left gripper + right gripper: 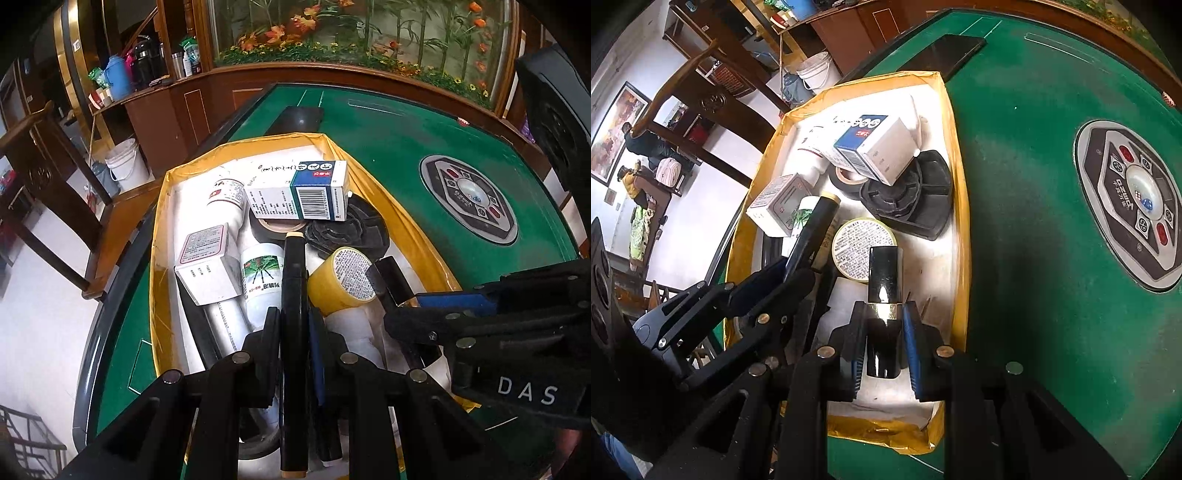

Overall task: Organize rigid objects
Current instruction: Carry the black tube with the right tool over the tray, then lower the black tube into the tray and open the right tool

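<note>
Both tools pitched steeply down, side by side. Left tool: jaws closed tight on a long dark stick running out past the fingertips. Right tool: jaws clamped on a short glossy black cylinder, blue pads pressing its sides. Right tool's tip sits just beside the left's.

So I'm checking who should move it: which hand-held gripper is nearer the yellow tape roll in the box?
Right. The right hand-held gripper, shut on a black tube, sits just below the yellow tape roll. The left hand-held gripper, holding a long black marker, is beside it.
</note>
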